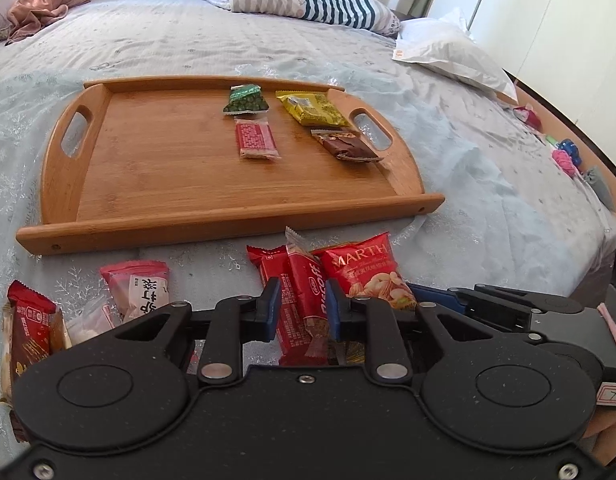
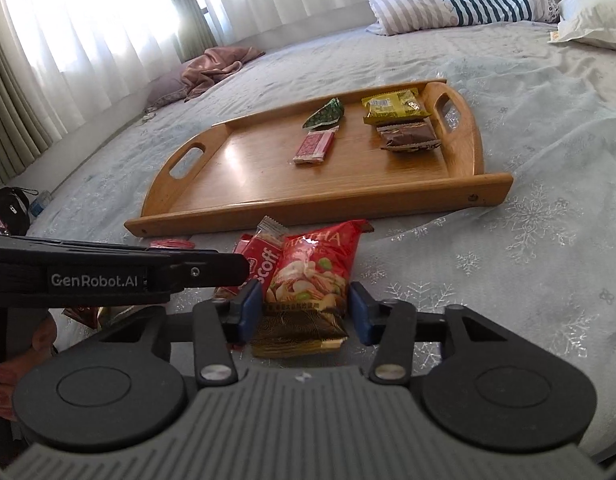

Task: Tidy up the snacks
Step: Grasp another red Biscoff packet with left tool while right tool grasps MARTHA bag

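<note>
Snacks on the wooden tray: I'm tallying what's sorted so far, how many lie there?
4. Green packet at the back, red bar in front of it, yellow packet near the right handle, brown bar in front of that. None seem hidden.

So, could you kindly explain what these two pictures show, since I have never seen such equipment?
A person holds two hand-held two-finger grippers; each picture comes from a fisheye camera on one, looking along its fingers. On the pale bedspread lies a wooden handled tray with four wrapped snacks. In front of it is a pile of more packets. The left gripper is shut on a slim red Biscoff biscuit packet. The right gripper straddles a red nut bag; whether its pads press it I cannot tell.
</note>
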A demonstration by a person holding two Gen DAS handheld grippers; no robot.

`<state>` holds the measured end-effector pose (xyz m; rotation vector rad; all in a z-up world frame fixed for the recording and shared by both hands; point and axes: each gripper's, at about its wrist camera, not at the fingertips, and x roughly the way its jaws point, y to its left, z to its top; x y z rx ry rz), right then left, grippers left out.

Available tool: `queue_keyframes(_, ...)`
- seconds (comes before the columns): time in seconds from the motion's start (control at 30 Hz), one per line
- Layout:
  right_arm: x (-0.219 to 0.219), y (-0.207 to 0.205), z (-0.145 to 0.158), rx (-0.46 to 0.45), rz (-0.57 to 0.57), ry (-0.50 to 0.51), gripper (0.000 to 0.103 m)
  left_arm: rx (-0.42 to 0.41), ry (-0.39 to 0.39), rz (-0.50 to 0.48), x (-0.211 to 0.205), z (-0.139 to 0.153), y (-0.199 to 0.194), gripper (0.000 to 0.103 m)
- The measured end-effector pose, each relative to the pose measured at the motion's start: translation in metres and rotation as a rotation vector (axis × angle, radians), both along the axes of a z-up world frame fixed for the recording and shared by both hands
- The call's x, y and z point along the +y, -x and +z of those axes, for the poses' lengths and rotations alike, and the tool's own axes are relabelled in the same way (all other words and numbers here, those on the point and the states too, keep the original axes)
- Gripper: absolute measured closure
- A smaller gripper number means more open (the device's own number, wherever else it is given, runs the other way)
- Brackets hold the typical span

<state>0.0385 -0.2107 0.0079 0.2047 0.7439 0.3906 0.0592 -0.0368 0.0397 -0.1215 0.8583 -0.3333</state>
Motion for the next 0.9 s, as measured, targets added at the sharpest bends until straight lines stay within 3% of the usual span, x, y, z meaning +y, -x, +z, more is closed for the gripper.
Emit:
queue_keyframes(0.3, -0.015, 0.009, 0.01, -0.047, -0.107, 0.079, 0.058, -0.006, 0.011, -0.017, -0.008, -0.001, -0.006, 0.082)
queue_keyframes(0.43, -0.027, 0.011, 0.011, -0.049, -0.147, 0.095, 0.058, -0.017, -0.029, -0.015, -0.019, -0.006, -0.009, 0.082)
queue_keyframes(0.53, -0.032, 0.012, 0.011, -0.049, -0.162, 0.099, 0.057, -0.048, -0.074, -0.029, -0.03, -0.008, -0.007, 0.078)
queue_keyframes(0.67, -0.037, 0.012, 0.012, -0.054, -0.18, 0.113, 0.056, -0.073, -0.097, -0.068, -0.04, -0.008, -0.001, 0.063)
queue_keyframes(0.9, -0.049, 0.013, 0.009, -0.048, -0.216, 0.11, 0.056, -0.107, -0.173, -0.109, -0.054, -0.012, 0.006, 0.062)
